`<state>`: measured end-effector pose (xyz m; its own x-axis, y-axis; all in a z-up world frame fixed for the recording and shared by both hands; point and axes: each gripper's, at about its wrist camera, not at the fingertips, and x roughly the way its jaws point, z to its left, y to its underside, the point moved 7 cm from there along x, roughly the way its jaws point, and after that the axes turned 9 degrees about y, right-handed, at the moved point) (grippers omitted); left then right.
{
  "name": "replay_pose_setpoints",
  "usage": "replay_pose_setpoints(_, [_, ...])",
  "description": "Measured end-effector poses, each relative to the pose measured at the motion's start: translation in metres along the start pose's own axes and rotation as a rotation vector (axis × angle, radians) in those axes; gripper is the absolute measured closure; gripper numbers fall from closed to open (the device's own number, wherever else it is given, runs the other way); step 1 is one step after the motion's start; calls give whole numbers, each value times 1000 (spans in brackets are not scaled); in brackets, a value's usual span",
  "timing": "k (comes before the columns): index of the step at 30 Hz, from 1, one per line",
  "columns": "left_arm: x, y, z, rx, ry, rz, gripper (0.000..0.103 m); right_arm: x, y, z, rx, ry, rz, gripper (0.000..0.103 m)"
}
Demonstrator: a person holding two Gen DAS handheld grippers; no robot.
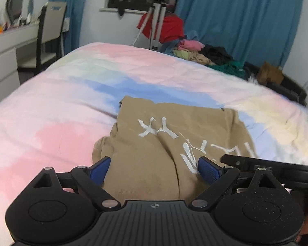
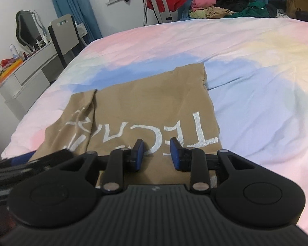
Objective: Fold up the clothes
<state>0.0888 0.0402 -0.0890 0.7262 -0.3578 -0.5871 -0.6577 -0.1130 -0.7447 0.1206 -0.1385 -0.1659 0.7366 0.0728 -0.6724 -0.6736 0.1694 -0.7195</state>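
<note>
Step in hand: the tan T-shirt [image 2: 137,110] looks partly folded; a further fold seems to remain.
T-shirt place: flat on the bed [image 2: 256,106], under and just ahead of both pairs of fingers, white letters facing up.
Left gripper [image 1: 154,169]: fingers wide apart, nothing between the pads; the cloth lies below them.
Right gripper [image 2: 157,154]: fingers narrow but with a clear gap, no cloth pinched.
Next move: I judge each gripper needs to take a near edge of the shirt before lifting it over.
Surface: soft pastel bed cover, slightly wrinkled.
Room: pile of clothes [image 2: 225,6] far beyond the fingers, blue curtains [image 1: 246,20], a chair [image 2: 65,32].
</note>
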Motion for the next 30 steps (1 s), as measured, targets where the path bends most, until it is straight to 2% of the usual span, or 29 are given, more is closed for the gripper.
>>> replay_pose_setpoints(6, [-43, 10, 15, -309, 144, -65, 12, 0, 0, 0, 8, -2, 6, 72])
replay_pose_setpoints(13, [-26, 34, 42, -721, 295, 49, 12, 0, 0, 0, 16, -2, 13, 70])
replay_pose_setpoints(16, [-12, 40, 48, -772, 302, 73, 12, 1, 0, 1, 20, 0, 15, 70])
replay_pose_setpoints(20, [0, 38, 57, -814, 288, 24, 12, 2, 0, 2, 24, 5, 14, 70])
replay_pose_setpoints(26, [-5, 20, 52, -764, 340, -71, 11, 3, -1, 1, 46, 6, 15, 70])
replay_pose_setpoints(29, [0, 23, 52, -759, 321, -49, 12, 2, -1, -1, 70, -3, 21, 70])
replay_pose_setpoints(30, [3, 25, 52, -756, 307, -35, 17, 2, -1, -1, 74, -5, 22, 70])
